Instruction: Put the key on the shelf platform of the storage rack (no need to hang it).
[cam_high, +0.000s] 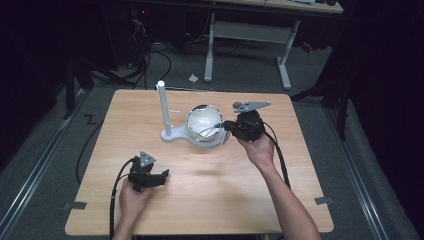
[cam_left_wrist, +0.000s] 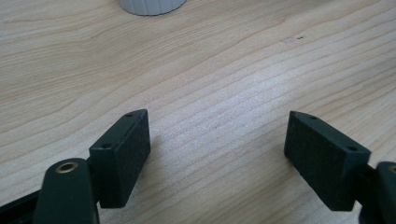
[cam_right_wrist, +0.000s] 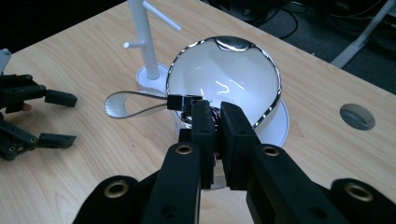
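The right gripper is clenched on the rim of a shiny white mug, at the near edge, w/ 1 of its fingers inside the rim & the other outside. The mug sits tipped on its side, mouth facing the gripper, just above a round white base. Pinching the thin rim is prob. the easiest way to hold it, since the mug's body is too wide & smooth to grab.

A thin loop handle sticks out from the mug, toward the white mug stand. The stand has 1 tall post w/ short pegs. I think the loop is kept pointing that way so it can slide onto a peg & hang there.

The left gripper rests low on the tabletop, well apart from the mug. Its 2 fingers are released & wide, w/ nothing between them. It looks like it's waiting out of the way.

The mug isn't on a peg yet.
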